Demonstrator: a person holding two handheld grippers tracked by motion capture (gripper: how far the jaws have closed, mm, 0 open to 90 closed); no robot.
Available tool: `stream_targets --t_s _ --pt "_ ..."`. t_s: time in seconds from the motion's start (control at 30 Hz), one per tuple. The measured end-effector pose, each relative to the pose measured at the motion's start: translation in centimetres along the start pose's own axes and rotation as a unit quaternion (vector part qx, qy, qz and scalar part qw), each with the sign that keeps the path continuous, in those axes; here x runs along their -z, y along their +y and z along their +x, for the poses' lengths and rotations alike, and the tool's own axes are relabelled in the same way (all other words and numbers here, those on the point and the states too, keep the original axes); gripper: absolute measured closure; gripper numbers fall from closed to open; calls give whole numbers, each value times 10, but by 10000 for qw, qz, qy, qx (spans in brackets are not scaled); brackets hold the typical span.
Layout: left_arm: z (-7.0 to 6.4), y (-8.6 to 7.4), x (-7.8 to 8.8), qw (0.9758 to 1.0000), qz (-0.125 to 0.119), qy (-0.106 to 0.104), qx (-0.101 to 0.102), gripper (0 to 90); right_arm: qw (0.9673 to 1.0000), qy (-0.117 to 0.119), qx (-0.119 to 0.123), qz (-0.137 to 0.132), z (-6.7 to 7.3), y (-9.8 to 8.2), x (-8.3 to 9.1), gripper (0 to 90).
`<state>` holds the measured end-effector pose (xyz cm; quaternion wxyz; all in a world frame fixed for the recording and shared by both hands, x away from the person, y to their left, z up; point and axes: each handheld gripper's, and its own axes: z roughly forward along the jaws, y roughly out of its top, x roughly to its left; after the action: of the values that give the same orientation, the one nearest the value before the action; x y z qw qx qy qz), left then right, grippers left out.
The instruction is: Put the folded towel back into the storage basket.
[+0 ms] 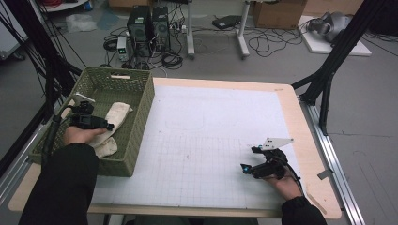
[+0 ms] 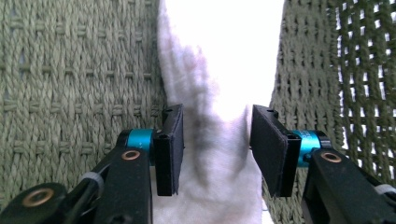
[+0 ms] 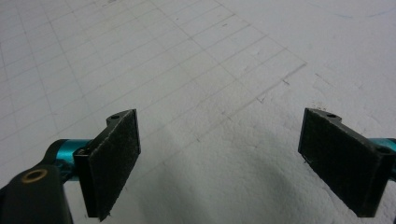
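Fig. Release of a white cloth into the basket. L gripper (image 2: 215, 149): pads part-open, standing on either side of the cloth (image 2: 219, 140) w/ a sliver of gap on each side; no press visible, so the cloth reads as let go, not held. R gripper (image 3: 233, 163): jaws wide, nothing betw. them, hovering low over the gridded white mat (image 3: 196, 60).

Outward from the pads: the cloth runs away from the L jaws as a soft, thick strip, off-white, faintly creased, w/ a shadowed fold down its middle; far end is overexposed. It lies on the woven floor of the green basket (image 2: 70, 70), whose wall rises at the right of the L gripper view.

High view: L gripper (image 1: 96, 123) sits inside the basket (image 1: 141, 117) at the table's left edge, over the cloth (image 1: 116, 115); a second pale bundle (image 1: 107, 147) lies nearer the person, touching or overlapping the first (cannot tell which). R gripper (image 1: 257, 166) is well apart, on the mat (image 1: 211, 122).

Progress (judged): placing appears done; mat carries no further items. Left: lift L gripper out of the basket.
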<state>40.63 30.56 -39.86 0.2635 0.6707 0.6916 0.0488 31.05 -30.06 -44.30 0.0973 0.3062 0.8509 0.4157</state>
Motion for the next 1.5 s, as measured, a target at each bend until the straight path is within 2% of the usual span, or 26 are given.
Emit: stream_targets --t_s 0.13,0.23,0.33,0.4,0.47,0.53,0.57,0.6,0.63,0.67,0.7,0.73,0.77,0.8,0.93,1.03,1.17,1.27,1.37,1.43,1.5 --pt "-1 0 -6 9997 215 120 66 594 10000 8 -11 14 0 0 0 121" --pt "-1 -1 -8 9992 340 221 66 736 10000 -3 -9 -2 0 0 0 121" --pt "-2 0 -6 9990 347 244 158 787 10000 6 -18 -8 1 1 1 121" --pt "-3 0 -5 9994 192 213 213 792 10000 4 -15 -23 1 1 1 121" --pt "-5 1 -3 9996 -222 30 188 793 10000 7 7 -42 0 1 2 121" --pt "-6 2 2 9977 -648 -119 140 793 10000 5 2 -48 0 1 2 121" --pt "-7 2 4 9955 -930 -142 63 792 10000 9 -15 -44 1 1 2 121" --pt "-8 3 5 9940 -1082 -131 26 791 10000 8 -2 -44 1 1 2 121" --pt "-7 3 5 9942 -1075 -89 12 788 10000 4 0 -60 1 1 2 121" --pt "-5 2 2 9954 -952 -64 27 777 10000 1 -5 -59 1 1 2 121" --pt "-4 1 -3 9969 -767 -147 126 746 10000 16 23 -58 1 1 2 121" --pt "-3 0 -7 9980 -551 -219 199 680 10000 17 27 -49 2 1 2 121" --pt "-2 -1 -10 9987 -394 -190 269 619 10000 13 39 -41 2 1 1 121" --pt "-2 0 -10 9986 -382 -195 310 590 10000 28 27 -16 2 1 2 121" --pt "-4 1 -1 9978 -651 -68 141 565 10000 29 50 -37 3 1 2 121" --pt "-6 1 3 9983 -582 -21 -38 552 10000 33 37 -60 2 1 3 121" --pt "-7 1 11 9981 -512 -106 -328 545 10000 31 51 -37 3 1 2 121" --pt "-7 0 16 9979 -234 -65 -601 540 10000 42 42 -12 3 1 2 121" --pt "-6 -2 17 9964 181 56 -831 501 10000 19 50 -7 2 1 1 121" --pt "-5 -2 16 9954 356 117 -876 464 10000 39 39 16 3 1 1 121" --pt "-5 -3 12 9954 481 129 -823 447 10000 23 53 21 3 1 0 121"
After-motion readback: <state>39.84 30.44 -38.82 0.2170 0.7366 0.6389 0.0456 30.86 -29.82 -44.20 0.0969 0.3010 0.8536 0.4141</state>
